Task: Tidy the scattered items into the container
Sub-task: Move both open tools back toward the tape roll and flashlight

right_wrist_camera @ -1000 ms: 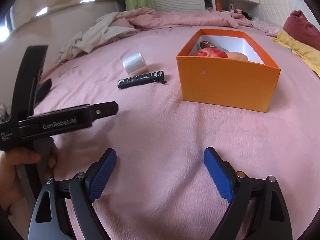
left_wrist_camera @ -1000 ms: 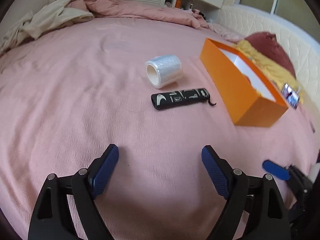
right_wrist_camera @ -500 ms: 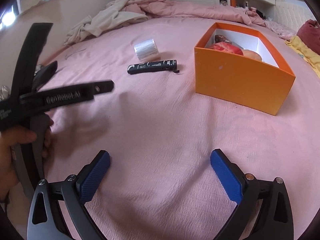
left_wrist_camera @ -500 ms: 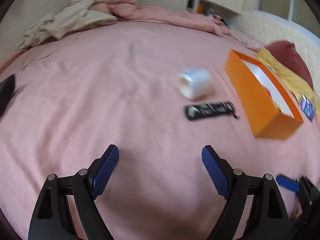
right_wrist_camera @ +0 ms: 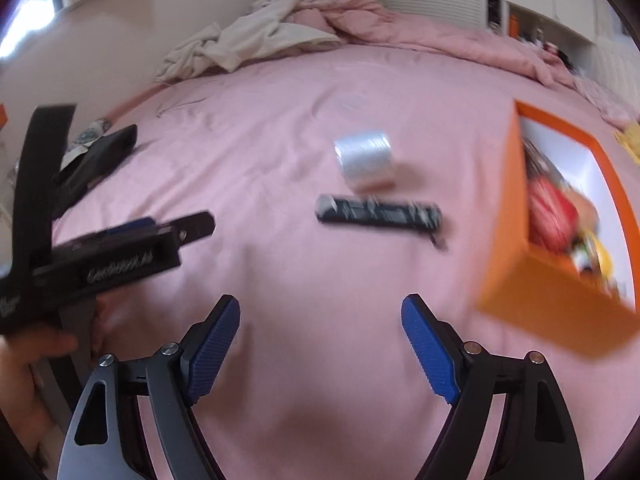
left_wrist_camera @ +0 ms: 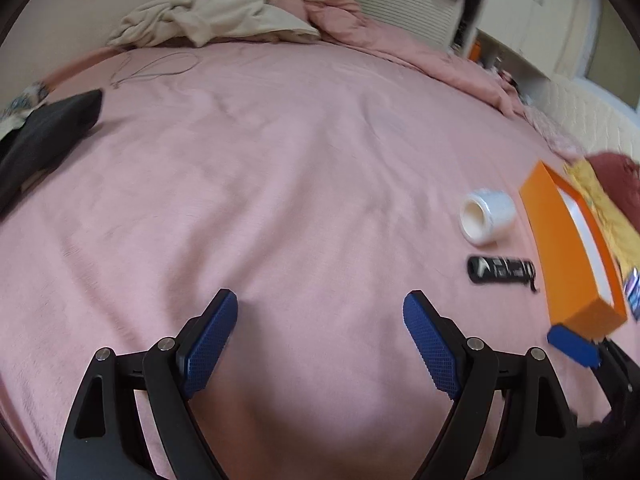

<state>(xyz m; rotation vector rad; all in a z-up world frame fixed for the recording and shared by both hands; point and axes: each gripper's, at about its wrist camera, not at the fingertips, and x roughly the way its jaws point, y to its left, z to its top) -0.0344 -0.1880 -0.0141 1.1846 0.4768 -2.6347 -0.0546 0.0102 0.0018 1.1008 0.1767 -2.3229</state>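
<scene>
Orange box (right_wrist_camera: 516, 280) sits on the pink bed (left_wrist_camera: 260, 184), some items already inside. Film roll (right_wrist_camera: 366, 158) lies just beside the box; black tube (right_wrist_camera: 380, 214) just beside the roll, nearer the cameras. Left gripper (left_wrist_camera: 320, 340): jaws wide, nothing between. Right gripper (right_wrist_camera: 320, 344): jaws closing, still wide, nothing between.

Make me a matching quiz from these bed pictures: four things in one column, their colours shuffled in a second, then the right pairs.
Things:
1. box
2. film roll
3. tube
4. gripper pads

Colours:
A. blue
B. black with white print
C. orange
D. clear, shiny

Pairs: 1-C, 2-D, 3-B, 4-A
</scene>
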